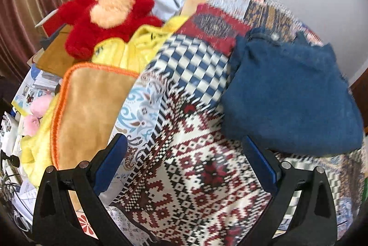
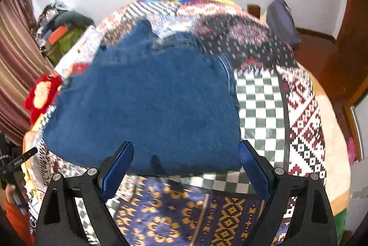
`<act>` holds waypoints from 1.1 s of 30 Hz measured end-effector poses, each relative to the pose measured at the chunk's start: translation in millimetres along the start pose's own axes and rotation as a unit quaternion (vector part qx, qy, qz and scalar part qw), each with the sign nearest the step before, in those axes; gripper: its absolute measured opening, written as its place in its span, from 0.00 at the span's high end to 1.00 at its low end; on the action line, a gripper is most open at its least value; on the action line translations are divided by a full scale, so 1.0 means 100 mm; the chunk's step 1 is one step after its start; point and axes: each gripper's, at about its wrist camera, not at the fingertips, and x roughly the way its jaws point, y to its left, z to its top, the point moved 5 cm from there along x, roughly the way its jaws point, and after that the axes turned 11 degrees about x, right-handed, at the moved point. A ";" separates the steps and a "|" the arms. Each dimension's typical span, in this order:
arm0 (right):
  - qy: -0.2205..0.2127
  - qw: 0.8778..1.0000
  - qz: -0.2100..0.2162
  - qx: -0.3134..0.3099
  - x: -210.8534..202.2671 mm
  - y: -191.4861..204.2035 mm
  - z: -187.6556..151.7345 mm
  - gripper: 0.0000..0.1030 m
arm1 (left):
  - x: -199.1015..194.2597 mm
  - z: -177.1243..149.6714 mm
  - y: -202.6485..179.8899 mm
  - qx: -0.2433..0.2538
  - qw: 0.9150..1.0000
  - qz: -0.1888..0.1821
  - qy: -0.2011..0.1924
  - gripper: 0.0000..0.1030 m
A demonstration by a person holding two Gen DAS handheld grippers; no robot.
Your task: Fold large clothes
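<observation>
Folded blue jeans [image 2: 147,103] lie on a patterned quilt [image 1: 195,177] covering the bed. Both the left hand-held gripper [image 1: 184,165] and right hand-held gripper [image 2: 185,168] hover above, jaws wide, holding nothing.

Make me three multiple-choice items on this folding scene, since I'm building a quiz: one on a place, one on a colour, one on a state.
1. Where does the folded blue denim garment lie?
A. on the patterned patchwork blanket
B. on the floor
C. in a basket

2. What colour is the plush toy?
A. green
B. red with a pale patch
C. black

3. How does the right gripper stand?
A. shut on the denim
B. open, holding nothing
C. shut on the blanket

Answers: 1 A, blanket shows all around the denim; 2 B, red fur around a peach patch; 3 B, blue pads wide apart, off the cloth.
</observation>
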 end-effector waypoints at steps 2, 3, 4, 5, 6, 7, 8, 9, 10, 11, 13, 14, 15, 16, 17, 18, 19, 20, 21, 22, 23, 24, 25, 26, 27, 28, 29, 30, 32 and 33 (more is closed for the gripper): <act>-0.018 1.000 0.004 -0.014 -0.11 0.15 0.04 0.12 | -0.11 0.06 -0.06 -0.007 1.000 -0.015 -0.013 0.01; -0.027 0.999 0.007 -0.022 -0.17 0.23 0.04 0.12 | -0.16 0.09 -0.11 -0.011 0.999 -0.026 -0.020 0.01; -0.033 0.999 0.013 -0.027 -0.22 0.30 0.05 0.12 | -0.22 0.13 -0.17 -0.015 0.999 -0.040 -0.031 0.01; -0.039 0.999 0.022 -0.031 -0.27 0.39 0.06 0.12 | -0.27 0.16 -0.23 -0.020 0.997 -0.057 -0.039 0.01; -0.043 0.998 0.032 -0.036 -0.31 0.49 0.06 0.12 | -0.27 0.21 -0.30 -0.024 0.996 -0.073 -0.043 0.01; -0.046 0.997 0.037 -0.039 -0.33 0.54 0.05 0.12 | -0.28 0.21 -0.34 -0.028 0.995 -0.088 -0.044 0.01; -0.049 0.997 0.046 -0.044 -0.34 0.64 0.05 0.12 | -0.28 0.22 -0.41 -0.035 0.992 -0.111 -0.045 0.01; -0.051 0.996 0.051 -0.048 -0.34 0.70 0.04 0.11 | -0.26 0.24 -0.46 -0.041 0.990 -0.126 -0.044 0.01; -0.051 0.996 0.056 -0.056 -0.33 0.80 0.02 0.11 | -0.21 0.23 -0.52 -0.056 0.985 -0.158 -0.039 0.01; -0.050 0.995 0.059 -0.061 -0.29 0.87 0.00 0.11 | -0.16 0.22 -0.58 -0.070 0.980 -0.182 -0.032 0.01; -0.045 0.995 0.060 -0.070 -0.20 0.98 -0.03 0.11 | 0.01 0.18 -0.68 -0.105 0.966 -0.236 -0.009 0.01; -0.038 0.995 0.060 -0.075 -0.13 1.04 -0.07 0.11 | 0.12 0.16 -0.72 -0.117 0.961 -0.249 0.003 0.01; -0.028 0.995 0.057 -0.081 -0.03 1.10 -0.10 0.11 | 0.22 0.14 -0.76 -0.124 0.958 -0.257 0.014 0.01; -0.022 0.995 0.054 -0.084 0.04 1.11 -0.13 0.11 | 0.30 0.12 -0.79 -0.131 0.956 -0.263 0.024 0.01; -0.010 0.995 0.050 -0.088 0.15 1.14 -0.16 0.11 | 0.41 0.10 -0.83 -0.142 0.950 -0.276 0.036 0.01; 0.000 0.995 0.046 -0.089 0.25 1.15 -0.19 0.11 | 0.50 0.08 -0.86 -0.154 0.944 -0.289 0.045 0.01; 0.012 0.995 0.041 -0.091 0.36 1.15 -0.23 0.11 | 0.57 0.06 -0.89 -0.162 0.939 -0.298 0.051 0.01; 0.027 0.995 0.034 -0.092 0.49 1.15 -0.27 0.11 | 0.66 0.05 -0.92 -0.173 0.933 -0.311 0.056 0.01; 0.038 0.994 0.030 -0.093 0.58 1.13 -0.30 0.11 | 0.74 0.04 -0.95 -0.181 0.925 -0.329 0.055 0.02; 0.051 0.994 0.020 -0.096 0.71 1.11 -0.35 0.11 | 0.83 0.04 -0.97 -0.191 0.918 -0.343 0.056 0.02; 0.049 0.994 0.014 -0.102 0.76 1.10 -0.37 0.10 | 0.88 0.04 -0.99 -0.199 0.913 -0.352 0.056 0.02; 0.036 0.993 0.008 -0.115 0.77 1.12 -0.39 0.08 | 0.95 0.06 -1.01 -0.209 0.906 -0.365 0.050 0.02; 0.027 0.992 0.006 -0.123 0.76 1.13 -0.40 0.08 | 0.99 0.09 -1.02 -0.212 0.904 -0.368 0.041 0.02; 0.019 0.991 0.002 -0.133 0.76 1.15 -0.41 0.08 | 1.01 0.13 -1.03 -0.211 0.904 -0.371 0.028 0.02; 0.018 0.990 0.000 -0.138 0.76 1.15 -0.41 0.07 | 1.03 0.17 -1.03 -0.209 0.904 -0.372 0.019 0.02; 0.021 0.991 0.002 -0.136 0.77 1.14 -0.40 0.07 | 1.04 0.21 -1.04 -0.209 0.903 -0.374 0.012 0.02; 0.024 0.991 0.004 -0.132 0.77 1.14 -0.40 0.07 | 1.06 0.27 -1.05 -0.210 0.903 -0.374 0.004 0.03; 0.028 0.992 0.009 -0.126 0.77 1.12 -0.39 0.07 | 1.09 0.31 -1.05 -0.217 0.904 -0.369 0.002 0.07; 0.032 0.992 0.012 -0.118 0.76 1.10 -0.36 0.07 | 1.14 0.35 -1.04 -0.223 0.909 -0.351 -0.001 0.21; 0.036 0.993 0.012 -0.115 0.76 1.09 -0.35 0.07 | 1.18 0.36 -1.01 -0.232 0.917 -0.324 0.003 0.39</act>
